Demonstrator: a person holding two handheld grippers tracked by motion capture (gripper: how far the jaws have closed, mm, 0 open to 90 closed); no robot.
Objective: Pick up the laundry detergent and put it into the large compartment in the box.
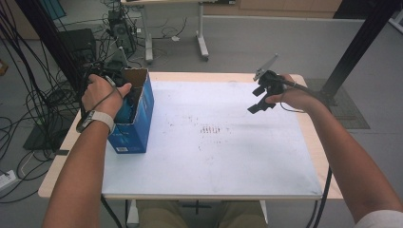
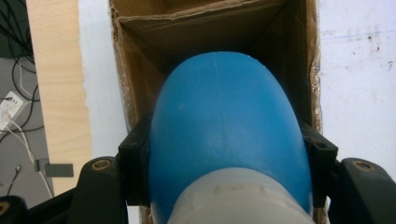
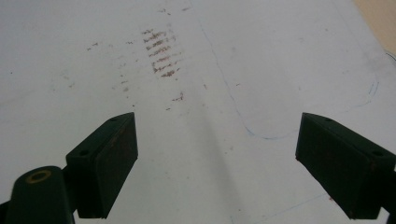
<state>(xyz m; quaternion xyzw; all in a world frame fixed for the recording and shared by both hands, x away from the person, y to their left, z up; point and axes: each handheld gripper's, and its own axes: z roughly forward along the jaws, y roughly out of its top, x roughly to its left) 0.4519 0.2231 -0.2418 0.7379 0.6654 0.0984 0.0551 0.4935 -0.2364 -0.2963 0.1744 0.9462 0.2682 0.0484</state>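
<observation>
1. The left gripper (image 2: 224, 186) is over the tall blue cardboard box (image 1: 138, 118), which stands open-topped at about 9 o'clock on the white-topped surface (image 1: 214, 156).
2. Its jaws are clamped on a smooth blue rounded plastic object with a pale grey base (image 2: 224, 135), one black pad pressed to each flank.
3. In the left gripper view, that blue object sits at the box's mouth, its rounded end pointing into the brown cardboard interior.
4. The right gripper (image 1: 262, 97) hovers at about 2 o'clock above the surface, well apart from the box.
5. Its jaws stand wide open, with nothing between them.
6. Below them lie faint brown scuff marks (image 3: 161, 51) on the white sheet.
</observation>
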